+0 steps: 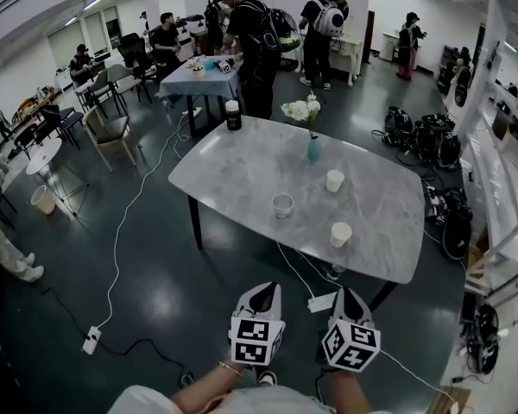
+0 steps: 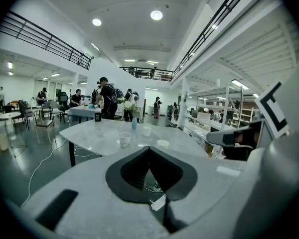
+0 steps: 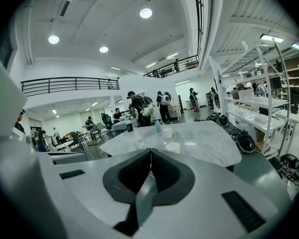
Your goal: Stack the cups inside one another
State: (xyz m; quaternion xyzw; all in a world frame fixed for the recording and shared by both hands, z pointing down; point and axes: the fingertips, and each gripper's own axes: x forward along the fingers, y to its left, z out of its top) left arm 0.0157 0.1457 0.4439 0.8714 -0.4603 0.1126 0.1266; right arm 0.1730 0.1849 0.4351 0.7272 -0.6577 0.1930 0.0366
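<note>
Head camera peers steeply down, marble table (image 1: 242, 171) mid-frame and well off. Both gripper views look nearly level across that same tabletop, centre frame.

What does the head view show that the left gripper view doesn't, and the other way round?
Only the head view: the person's forearms and the marker cube on top of the left gripper. Only the left gripper view: the ceiling lights, the balcony railing, and its own jaws meeting with nothing between them. Both: the marble table, the clear cup, two white cups and the flower vase.
</note>
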